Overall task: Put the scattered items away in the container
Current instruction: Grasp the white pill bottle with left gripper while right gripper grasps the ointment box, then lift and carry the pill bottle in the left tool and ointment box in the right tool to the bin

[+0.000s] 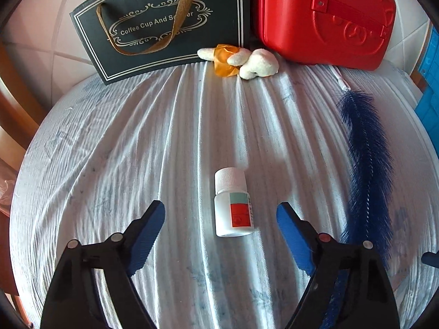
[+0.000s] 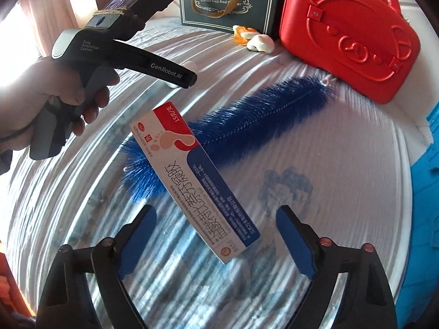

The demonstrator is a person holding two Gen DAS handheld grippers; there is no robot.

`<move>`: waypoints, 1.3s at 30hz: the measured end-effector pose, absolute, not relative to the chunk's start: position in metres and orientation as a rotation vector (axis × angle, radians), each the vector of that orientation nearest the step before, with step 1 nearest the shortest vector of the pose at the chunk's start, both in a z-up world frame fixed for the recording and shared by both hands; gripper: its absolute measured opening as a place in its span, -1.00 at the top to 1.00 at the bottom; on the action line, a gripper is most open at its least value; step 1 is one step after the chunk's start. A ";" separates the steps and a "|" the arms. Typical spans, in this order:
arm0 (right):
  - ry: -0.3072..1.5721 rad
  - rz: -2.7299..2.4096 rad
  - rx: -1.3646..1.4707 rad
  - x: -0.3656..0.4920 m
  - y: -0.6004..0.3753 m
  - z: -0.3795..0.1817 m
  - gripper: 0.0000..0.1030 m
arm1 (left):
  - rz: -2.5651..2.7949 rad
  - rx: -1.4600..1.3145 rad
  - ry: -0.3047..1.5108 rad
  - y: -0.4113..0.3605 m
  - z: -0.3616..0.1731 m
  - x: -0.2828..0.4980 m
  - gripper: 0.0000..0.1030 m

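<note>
Wrinkled white cloth (image 1: 137, 142). Left gripper (image 1: 221, 213) spread wide around lying pill bottle (image 1: 233, 205), untouched. Right gripper (image 2: 216, 219) wide open, ointment box (image 2: 197, 181) between, unheld. Blue brush (image 2: 247, 120) behind box; red case (image 2: 345, 35) beyond.

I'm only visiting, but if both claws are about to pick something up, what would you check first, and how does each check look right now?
1. Left gripper open: ok.
2. White bottle lying between its fingers, not yet gripped: ok.
3. Right gripper open: ok.
4. Ointment box centred between its fingers: not ok, it lies slanted, far end over the blue brush.
5. Container open to receive items: cannot tell.
</note>
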State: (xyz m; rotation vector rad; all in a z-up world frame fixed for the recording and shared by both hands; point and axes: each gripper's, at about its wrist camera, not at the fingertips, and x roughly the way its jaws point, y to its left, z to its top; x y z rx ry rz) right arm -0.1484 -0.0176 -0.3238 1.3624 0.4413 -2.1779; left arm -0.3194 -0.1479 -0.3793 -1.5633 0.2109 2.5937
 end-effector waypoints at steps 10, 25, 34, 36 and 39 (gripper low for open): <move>0.385 -2.140 1.391 -0.157 -0.028 -0.329 -0.09 | 2.513 -1.532 0.117 -0.152 -0.381 -0.316 0.38; 0.297 -2.131 1.438 -0.137 -0.007 -0.328 0.16 | 2.536 -1.434 0.043 -0.159 -0.362 -0.300 0.46; 0.236 -2.144 1.455 -0.117 0.007 -0.321 0.19 | 2.543 -1.446 0.061 -0.152 -0.358 -0.296 0.46; 0.223 -2.150 1.451 -0.109 0.010 -0.316 0.19 | 2.548 -1.435 0.047 -0.153 -0.355 -0.291 0.46; 0.217 -2.145 1.452 -0.104 0.013 -0.313 0.19 | 2.548 -1.429 0.046 -0.154 -0.351 -0.282 0.65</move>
